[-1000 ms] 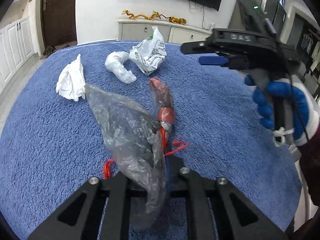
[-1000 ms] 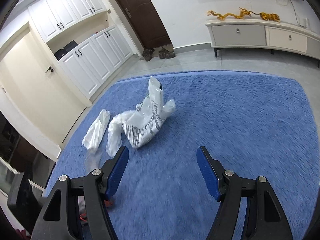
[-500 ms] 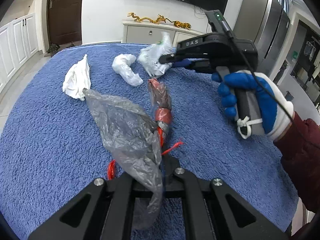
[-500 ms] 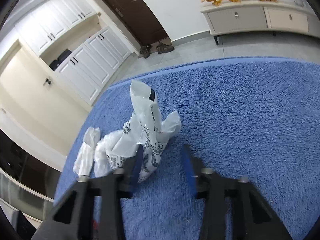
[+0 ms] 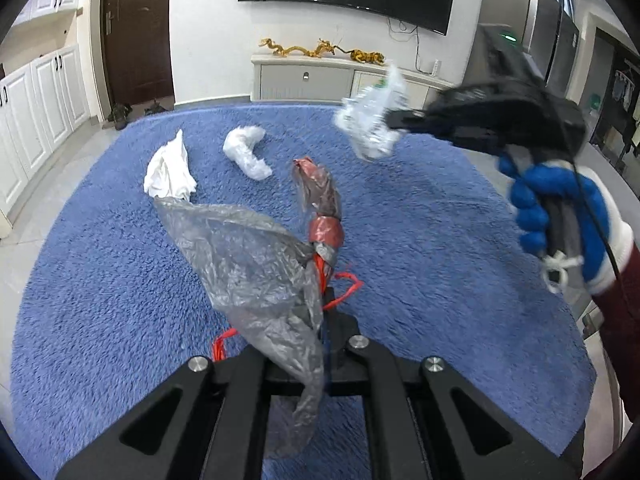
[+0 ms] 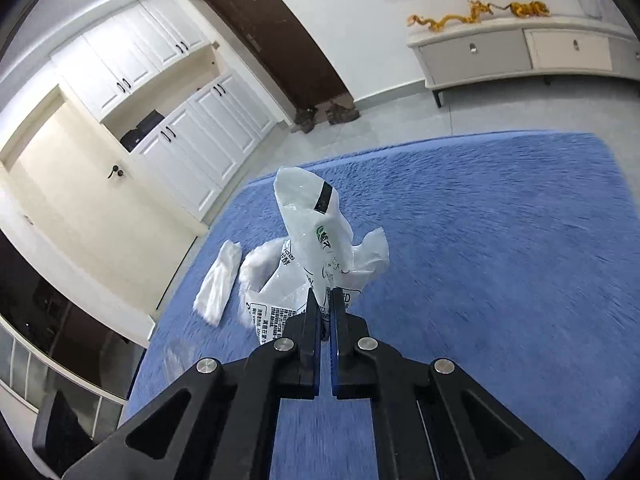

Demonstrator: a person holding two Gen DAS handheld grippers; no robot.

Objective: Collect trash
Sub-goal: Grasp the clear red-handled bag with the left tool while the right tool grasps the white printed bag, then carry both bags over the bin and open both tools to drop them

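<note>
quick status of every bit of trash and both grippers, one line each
left gripper: shut on grey plastic bag
grey plastic bag: held, hanging crumpled
right gripper: shut on printed white bag
printed white bag: pinched, lifted off blue rug
white tissue: lying on rug
white wad: lying on rug

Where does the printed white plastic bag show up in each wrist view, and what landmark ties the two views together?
Left wrist view: the printed white plastic bag is upper right of centre, blurred, at the tips of the right gripper.
Right wrist view: the bag stands centre frame, pinched between the nearly closed fingers.
Shared landmark: the golden dragon figurines on the low cabinet.
</note>
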